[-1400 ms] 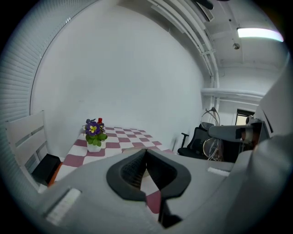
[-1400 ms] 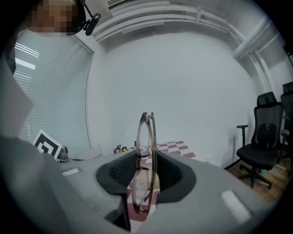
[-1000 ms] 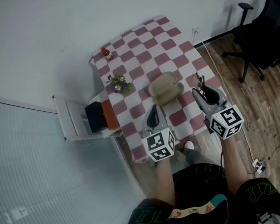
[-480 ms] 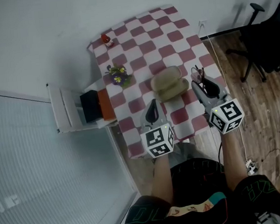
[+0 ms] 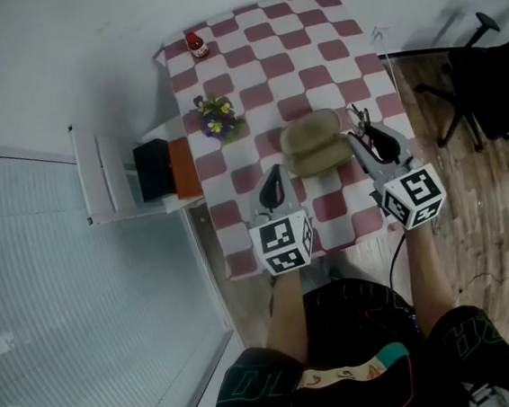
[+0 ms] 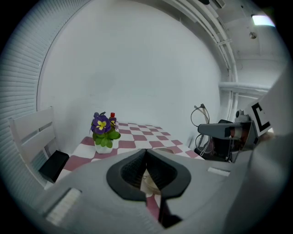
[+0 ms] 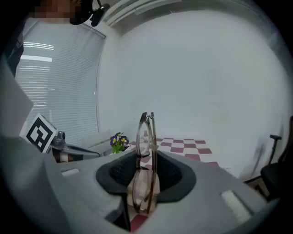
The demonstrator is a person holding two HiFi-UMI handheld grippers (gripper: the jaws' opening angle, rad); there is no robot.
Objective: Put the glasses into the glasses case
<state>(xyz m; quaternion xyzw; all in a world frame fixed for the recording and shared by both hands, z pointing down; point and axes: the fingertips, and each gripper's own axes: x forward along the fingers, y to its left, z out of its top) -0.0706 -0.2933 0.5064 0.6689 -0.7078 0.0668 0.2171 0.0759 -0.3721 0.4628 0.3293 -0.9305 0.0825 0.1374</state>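
— Pink-and-white checked cloth covers the whole surface (image 5: 326, 28), which stands against a white wall. A black office chair (image 5: 495, 82) stands on the wood floor to its right, and a white chair (image 5: 98, 178) to its left carries a black box (image 5: 152, 170).

— And the two claws?

— Both are over the near half of the surface. The left claw (image 5: 273, 169) has its pads brought together at the tips with nothing between them. It points at the near side of the glasses case (image 5: 316, 142).

— The right one?

— The right claw (image 5: 358, 139) is clamped on the glasses (image 7: 145, 160). They are folded and stand upright, edge-on between the pads, with the upper lens rising above the tips. In the head view they are off the cloth, just beside the right end of the case.

— How does the case lie?

— It is tan and lies flat between the two claws, showing two rounded halves side by side.

— Anything smaller?

— A white pot of purple and yellow flowers (image 5: 216, 118) sits near the left edge. A little red bottle (image 5: 194, 43) stands at the far left corner, well apart from the case.
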